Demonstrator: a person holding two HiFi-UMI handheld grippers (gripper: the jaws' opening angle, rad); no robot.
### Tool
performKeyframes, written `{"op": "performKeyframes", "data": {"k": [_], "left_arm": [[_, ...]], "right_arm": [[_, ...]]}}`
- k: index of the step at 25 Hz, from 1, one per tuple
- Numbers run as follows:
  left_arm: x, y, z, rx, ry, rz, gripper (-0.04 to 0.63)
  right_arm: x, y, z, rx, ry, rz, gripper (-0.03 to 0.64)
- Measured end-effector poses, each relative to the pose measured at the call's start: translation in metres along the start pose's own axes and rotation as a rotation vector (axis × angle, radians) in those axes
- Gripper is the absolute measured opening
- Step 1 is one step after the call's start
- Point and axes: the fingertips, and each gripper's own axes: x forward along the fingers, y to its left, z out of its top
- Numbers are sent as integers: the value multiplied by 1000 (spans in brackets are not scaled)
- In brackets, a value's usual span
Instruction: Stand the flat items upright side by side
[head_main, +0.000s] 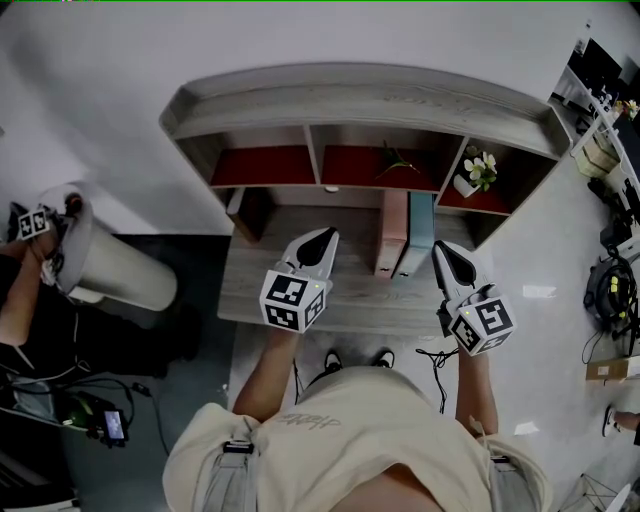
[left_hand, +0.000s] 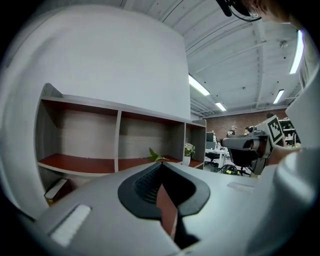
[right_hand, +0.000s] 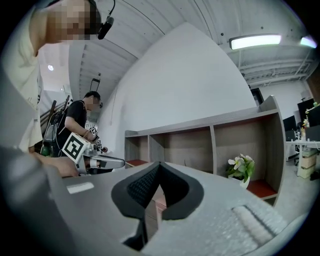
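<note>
A pink book (head_main: 392, 232) and a teal book (head_main: 418, 234) stand upright side by side on the grey desk (head_main: 350, 300), under the shelf unit (head_main: 360, 105). A dark brown book (head_main: 250, 213) leans at the desk's back left; it also shows low in the left gripper view as a flat book (left_hand: 56, 189). My left gripper (head_main: 322, 240) (left_hand: 161, 165) hovers over the desk's middle, shut and empty. My right gripper (head_main: 443, 250) (right_hand: 159, 165) hangs just right of the teal book, also shut with nothing in it.
A white pot of flowers (head_main: 474, 172) (right_hand: 241, 167) sits in the shelf's right compartment, a green sprig (head_main: 397, 160) in the middle one. A white bin (head_main: 110, 265) stands left of the desk beside another person's arm (head_main: 20, 300). Cables and boxes lie on the floor at right (head_main: 610, 290).
</note>
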Motion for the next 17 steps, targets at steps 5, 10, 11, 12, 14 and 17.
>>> {"op": "performKeyframes", "data": {"k": [5, 10, 11, 12, 14, 17], "left_arm": [[0, 6, -2, -9, 6, 9, 12], [3, 6, -3, -18, 12, 8, 12], [5, 6, -2, -17, 11, 9, 12], [6, 6, -2, -16, 11, 9, 12], [9, 5, -4, -20, 13, 7, 12], [11, 1, -11, -25, 22, 1, 12]], "right_arm": [[0, 0, -2, -15, 10, -13, 0], [1, -4, -5, -20, 18, -24, 2], [1, -5, -5, -24, 21, -26, 0], [2, -7, -6, -27, 25, -31, 0], [1, -12, -11, -24, 34, -42, 0], [-3, -18, -19, -4, 44, -57, 0]]}}
